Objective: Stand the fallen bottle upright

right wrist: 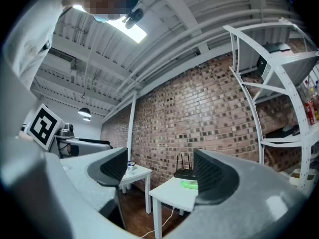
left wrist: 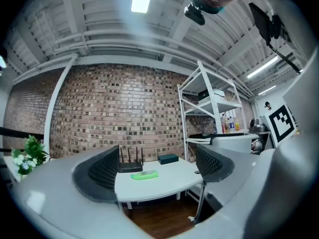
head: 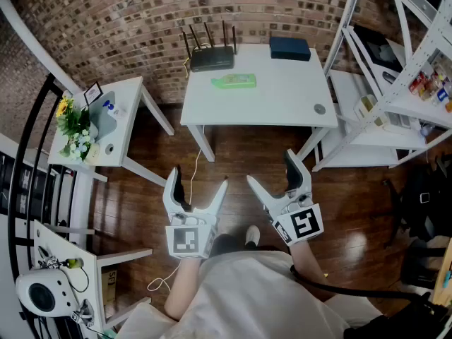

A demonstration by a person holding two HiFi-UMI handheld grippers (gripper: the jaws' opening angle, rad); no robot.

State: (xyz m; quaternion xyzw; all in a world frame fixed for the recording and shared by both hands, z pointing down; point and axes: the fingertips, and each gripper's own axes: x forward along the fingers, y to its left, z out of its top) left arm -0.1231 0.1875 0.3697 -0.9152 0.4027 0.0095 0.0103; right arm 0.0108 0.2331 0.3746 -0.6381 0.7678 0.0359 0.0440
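R hand-held gripper jaws apart, empty; green bottle lying on table.

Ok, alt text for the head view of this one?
A green bottle lies on its side on a white table by a brick wall, beside a router and a dark box. Nearer the camera, the left tongs and right tongs are open and empty above the wood floor.
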